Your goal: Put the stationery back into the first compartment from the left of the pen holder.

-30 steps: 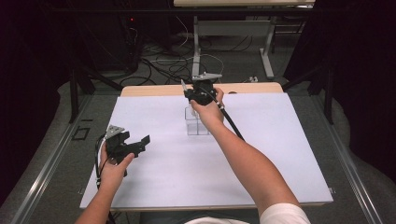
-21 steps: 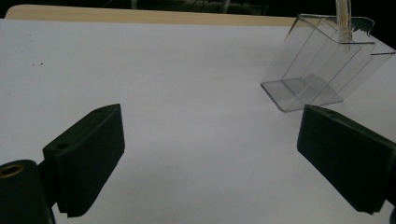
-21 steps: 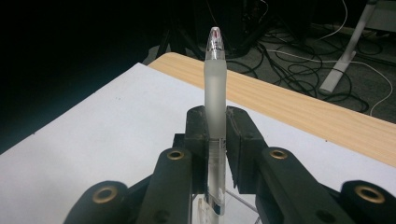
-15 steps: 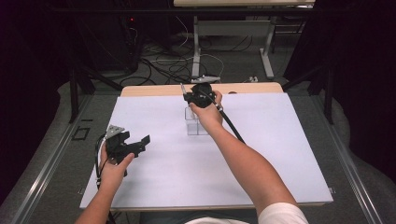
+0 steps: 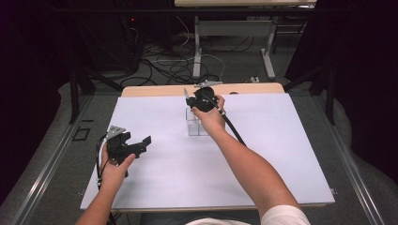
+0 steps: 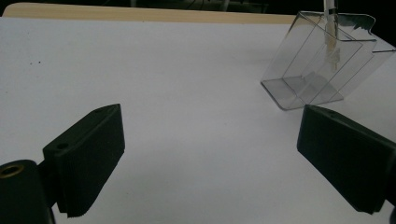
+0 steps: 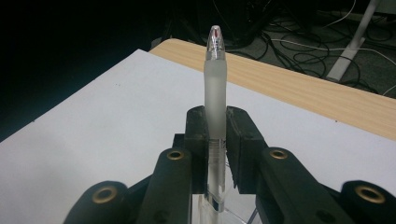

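While the right gripper (image 7: 215,140) had its fingers clamped on the pen (image 7: 215,107), the pen stood upright over the clear holder (image 5: 197,125) at the far middle of the surface (image 5: 263,159), its lower end already dipping inside the holder as far as I could tell. To do this bit well, I'd have kept the pen vertical, eased it straight down into one compartment, and only let go once it touched bottom, since that light holder looked easy to tip. The left gripper (image 5: 133,146) sat at the near left, fingers wide apart around nothing, well placed to steady the holder if needed.
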Demonstrator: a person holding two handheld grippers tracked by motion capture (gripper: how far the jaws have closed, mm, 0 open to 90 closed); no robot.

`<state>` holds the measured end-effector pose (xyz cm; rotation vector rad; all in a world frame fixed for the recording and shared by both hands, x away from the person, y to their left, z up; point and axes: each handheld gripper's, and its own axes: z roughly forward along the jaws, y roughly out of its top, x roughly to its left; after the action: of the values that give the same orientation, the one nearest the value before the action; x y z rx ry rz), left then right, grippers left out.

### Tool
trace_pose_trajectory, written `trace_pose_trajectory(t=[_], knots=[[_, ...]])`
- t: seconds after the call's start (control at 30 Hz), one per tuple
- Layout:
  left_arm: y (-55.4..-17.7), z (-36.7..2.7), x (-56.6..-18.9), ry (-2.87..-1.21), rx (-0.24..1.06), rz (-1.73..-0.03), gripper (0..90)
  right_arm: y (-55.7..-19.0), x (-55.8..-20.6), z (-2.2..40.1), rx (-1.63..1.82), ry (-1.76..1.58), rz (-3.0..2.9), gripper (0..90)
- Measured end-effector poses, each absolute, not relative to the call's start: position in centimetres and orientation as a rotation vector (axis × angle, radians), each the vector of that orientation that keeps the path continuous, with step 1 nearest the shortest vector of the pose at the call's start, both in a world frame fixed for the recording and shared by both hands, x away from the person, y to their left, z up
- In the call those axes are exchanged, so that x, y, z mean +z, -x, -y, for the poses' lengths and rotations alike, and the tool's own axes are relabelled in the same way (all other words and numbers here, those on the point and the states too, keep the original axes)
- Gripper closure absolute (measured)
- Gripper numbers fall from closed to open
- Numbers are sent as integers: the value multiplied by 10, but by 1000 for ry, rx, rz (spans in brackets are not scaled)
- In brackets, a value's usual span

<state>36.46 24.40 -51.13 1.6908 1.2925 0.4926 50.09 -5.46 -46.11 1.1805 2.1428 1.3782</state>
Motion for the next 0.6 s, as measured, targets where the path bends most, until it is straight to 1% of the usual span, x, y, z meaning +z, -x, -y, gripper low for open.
trace_pose_trajectory(t=[0.27, 0.3, 0.6], knots=[[-365, -244, -511, -1691, 492, -1293, 77, -500, -464, 56, 1378, -1180, -2148, 778], [-365, -245, -511, -1697, 498, -1289, 77, -499, -464, 56, 1384, -1182, -2145, 747], [-367, -245, -512, -1685, 498, -1301, 77, -490, -453, 60, 1405, -1131, -2150, 555]])
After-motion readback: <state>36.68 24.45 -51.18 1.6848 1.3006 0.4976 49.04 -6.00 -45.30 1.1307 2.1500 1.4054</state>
